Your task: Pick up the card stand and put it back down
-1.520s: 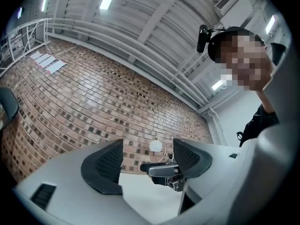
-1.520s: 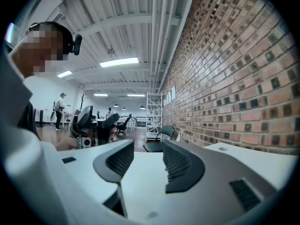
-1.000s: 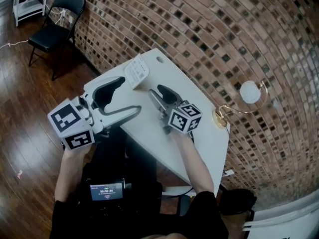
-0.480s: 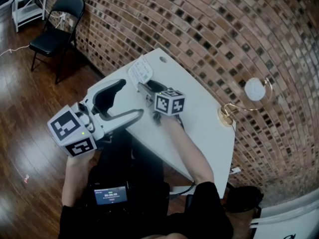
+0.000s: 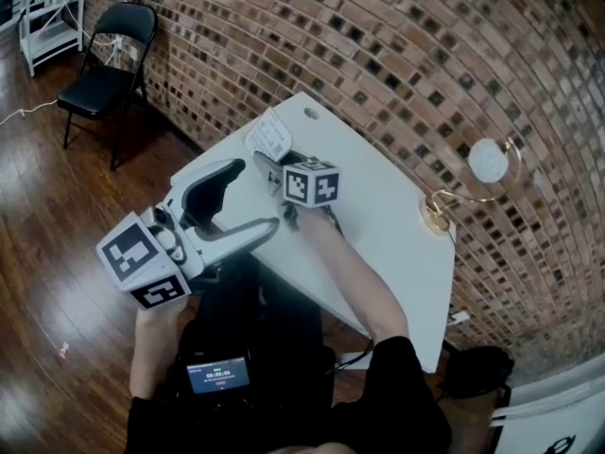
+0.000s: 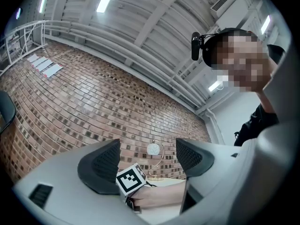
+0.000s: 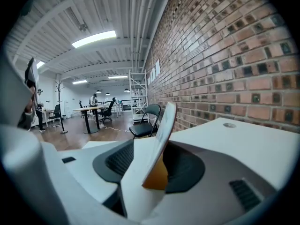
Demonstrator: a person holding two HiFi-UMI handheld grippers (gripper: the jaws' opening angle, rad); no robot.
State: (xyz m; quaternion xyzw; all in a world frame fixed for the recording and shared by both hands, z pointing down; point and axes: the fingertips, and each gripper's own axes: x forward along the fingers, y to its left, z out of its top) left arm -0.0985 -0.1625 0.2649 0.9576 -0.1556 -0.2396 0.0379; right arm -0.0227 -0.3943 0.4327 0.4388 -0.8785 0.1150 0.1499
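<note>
grasp step: at the upper left end of the white table (image 5: 388, 206), the right gripper (image 5: 267, 166) has its jaws closed against the card stand (image 7: 159, 144), which seems not yet raised. the left gripper (image 5: 251, 197) hangs empty, jaws apart. next comes a straight, gentle lift, keeping the card upright.

My left tongs (image 5: 253, 195) sit raised in front of me, jaws wide apart with nothing between them, my left hand (image 5: 156, 322) gripping behind the marker cube. My right forearm (image 5: 345, 272) stretches forward, and my right tongs (image 5: 268, 166) are clamped on the thin card stand (image 7: 163, 125).
</note>
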